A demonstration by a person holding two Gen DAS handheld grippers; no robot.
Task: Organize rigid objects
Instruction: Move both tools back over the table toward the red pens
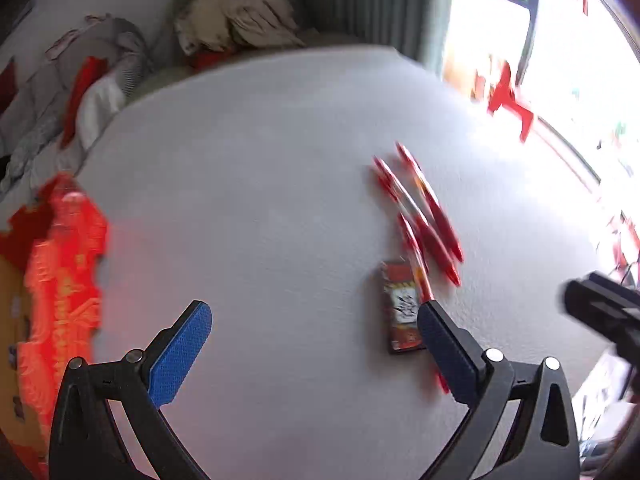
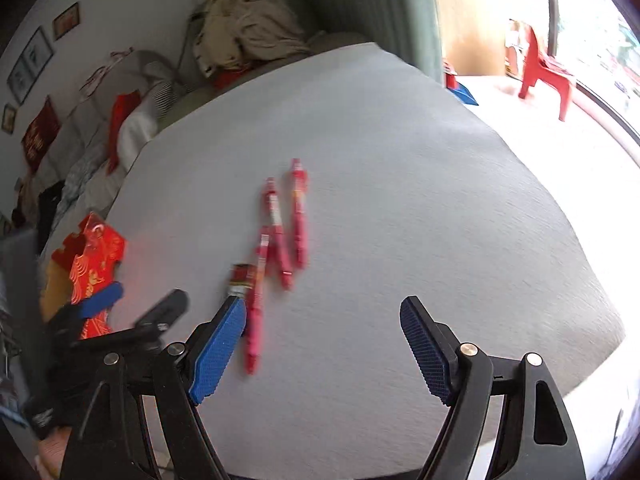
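Three red pens (image 2: 280, 236) lie on the white table (image 2: 400, 200), a bit toward its left side and away from all its edges. Their long sides run almost the same way, from the near edge toward the far edge, and they lean a little. Two pens lie side by side farther out, and the third pen (image 2: 256, 300) lies nearer, with its far end beside them. One small red box (image 1: 400, 308) lies flat just beside the near pen, on its left, with its long side running the same way. One red and gold paper holder (image 2: 94, 268) stands at the left edge of the table, well apart from the pens. The left gripper (image 1: 316, 344) hangs over the table with its jaws wide apart and nothing between them; its right finger (image 1: 448, 352) covers part of the near pen. The right gripper (image 2: 324, 344) also has its jaws apart and empty, and the near pen lies just beside its left finger (image 2: 218, 352). Past the far edge are one pile of clothes (image 2: 248, 36) and one red chair (image 2: 544, 72).
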